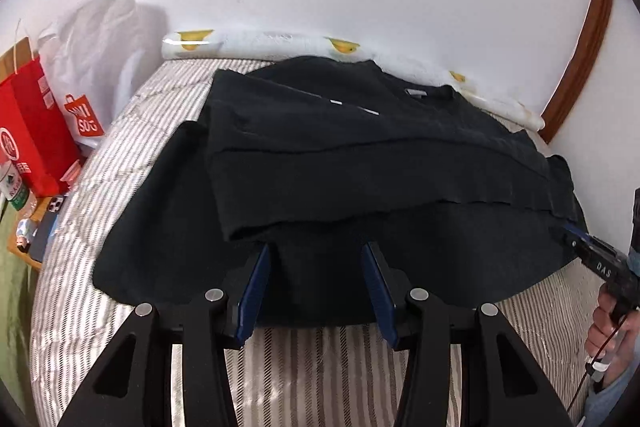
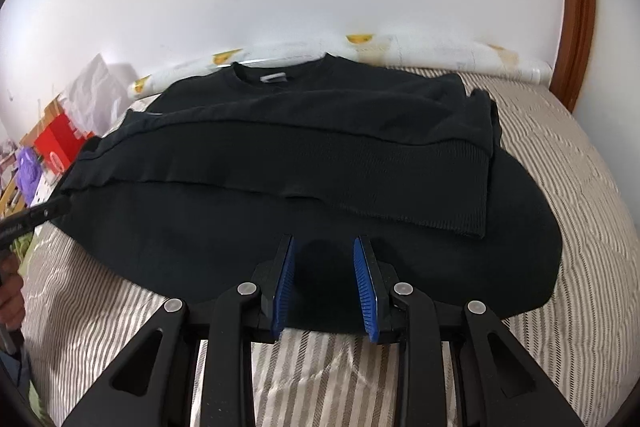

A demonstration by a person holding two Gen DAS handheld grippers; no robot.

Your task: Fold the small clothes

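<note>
Left gripper [image 1: 316, 255] parted; sweater [image 2: 280, 155] crosswise, collar wallward

A striped bedcover [image 1: 132, 147] spreads over the bed, with a white duck-print roll [image 1: 280, 45] along the wall. A red paper bag [image 1: 32, 131] and a white shopping bag [image 1: 92, 67] stand beside the bed.

The sweater [image 2: 304, 163] is lying flat on the bed [image 2: 560, 187], collar toward the wall, both sleeves folded across its front. A pillow [image 1: 280, 43] is resting behind it along the wall. Left of the bed, bags [image 1: 36, 131] are standing on a side table [image 1: 38, 227]. Both grippers are hovering at the near hem, left gripper [image 1: 316, 251] beside right gripper [image 2: 323, 245].
</note>
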